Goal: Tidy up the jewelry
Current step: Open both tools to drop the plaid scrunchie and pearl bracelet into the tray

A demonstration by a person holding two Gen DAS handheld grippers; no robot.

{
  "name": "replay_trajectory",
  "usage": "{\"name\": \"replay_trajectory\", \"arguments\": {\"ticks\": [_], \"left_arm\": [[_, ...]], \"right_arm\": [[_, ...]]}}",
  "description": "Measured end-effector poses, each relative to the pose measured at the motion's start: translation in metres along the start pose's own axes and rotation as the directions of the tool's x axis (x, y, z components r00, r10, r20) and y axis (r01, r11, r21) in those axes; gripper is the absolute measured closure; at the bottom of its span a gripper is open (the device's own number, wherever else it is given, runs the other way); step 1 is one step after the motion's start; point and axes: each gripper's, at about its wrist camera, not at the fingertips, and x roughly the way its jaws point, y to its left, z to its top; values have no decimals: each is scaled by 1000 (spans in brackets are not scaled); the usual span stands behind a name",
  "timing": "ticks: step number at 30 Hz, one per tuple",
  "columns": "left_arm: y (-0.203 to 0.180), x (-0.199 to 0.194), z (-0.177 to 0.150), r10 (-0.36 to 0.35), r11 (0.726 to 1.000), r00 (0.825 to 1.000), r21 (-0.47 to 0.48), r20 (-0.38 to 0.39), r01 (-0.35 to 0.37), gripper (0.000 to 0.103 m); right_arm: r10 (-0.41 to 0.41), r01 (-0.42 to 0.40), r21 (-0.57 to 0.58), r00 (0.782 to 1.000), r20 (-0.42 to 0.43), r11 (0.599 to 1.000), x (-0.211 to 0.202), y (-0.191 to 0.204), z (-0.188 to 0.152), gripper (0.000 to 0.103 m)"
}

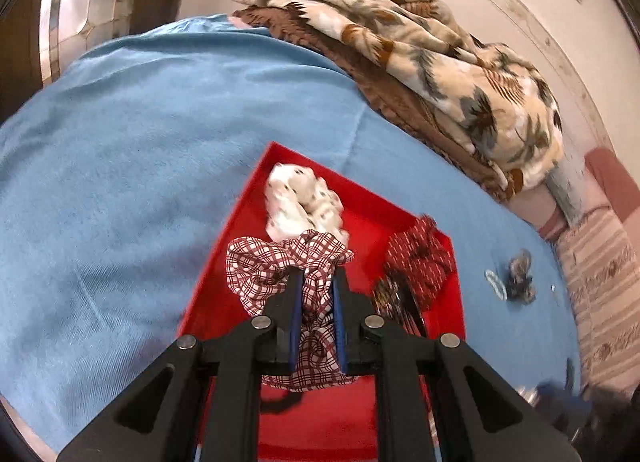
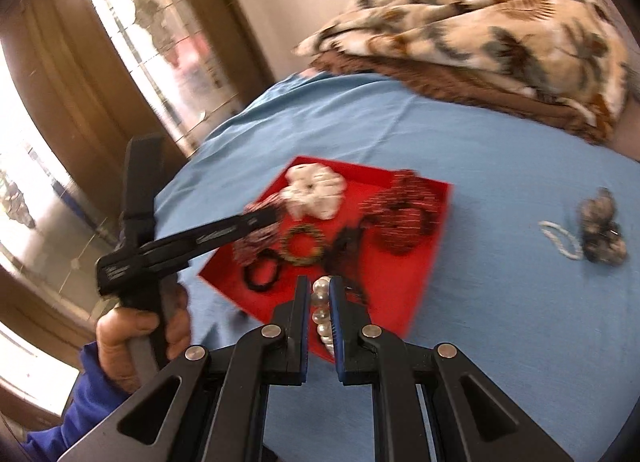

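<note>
A red tray (image 1: 352,422) (image 2: 400,294) lies on the blue bedsheet. My left gripper (image 1: 316,278) is shut on a red-and-white checked scrunchie (image 1: 260,262), held over the tray. My right gripper (image 2: 319,282) is shut on a white pearl bracelet (image 2: 322,310) above the tray's near edge. In the tray lie a white spotted scrunchie (image 1: 304,198) (image 2: 316,190), a dark red scrunchie (image 1: 420,254) (image 2: 400,214), a beaded ring (image 2: 304,244) and a black hair tie (image 2: 262,272). The left gripper also shows in the right wrist view (image 2: 264,218).
A grey scrunchie (image 2: 604,230) (image 1: 520,274) and a pale bead bracelet (image 2: 560,240) (image 1: 496,282) lie on the blue sheet (image 2: 500,342) right of the tray. A folded patterned blanket (image 1: 420,62) (image 2: 500,42) sits at the back. A doorway is at the left.
</note>
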Motion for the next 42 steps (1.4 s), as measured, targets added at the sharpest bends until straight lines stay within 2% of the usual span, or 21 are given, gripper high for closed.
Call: {"name": "replay_trajectory", "arguments": {"ticks": [2, 5, 8, 10, 16, 20, 24, 28, 35, 42], "left_arm": [[5, 11, 6, 5, 1000, 1000, -27, -9, -5, 90], [4, 28, 10, 56, 998, 998, -10, -27, -57, 90], [-1, 35, 9, 126, 992, 992, 33, -22, -125, 89], [-3, 36, 8, 139, 989, 990, 47, -18, -138, 88], [-5, 32, 7, 144, 989, 990, 42, 4, -144, 70], [-9, 25, 8, 109, 993, 993, 40, 38, -110, 54], [-17, 15, 6, 83, 994, 993, 63, 87, -89, 41], [-24, 9, 3, 96, 991, 988, 87, 120, -106, 37], [-24, 7, 0, 145, 985, 980, 71, 136, -156, 36], [-28, 2, -10, 243, 962, 960, 94, 142, -257, 36]], "right_arm": [[35, -36, -15, 999, -14, 999, 18, 11, 3, 92], [44, -45, -28, 998, -44, 999, 41, 19, 1, 92], [32, -33, -7, 994, -106, 999, 67, 15, -7, 92], [14, -15, -7, 992, -128, 1000, 76, 11, -14, 92], [-19, 20, 5, 985, -172, 1000, 92, -2, -26, 92], [-16, 15, -4, 983, -183, 1000, 96, -1, -28, 92], [-30, 26, -30, 986, -162, 999, 91, 3, -27, 91], [-31, 27, -34, 991, -131, 999, 78, 3, -28, 62], [-63, 57, -69, 995, -78, 996, 49, 3, -32, 60], [-95, 93, -48, 995, -42, 995, 24, -11, -44, 54]]}}
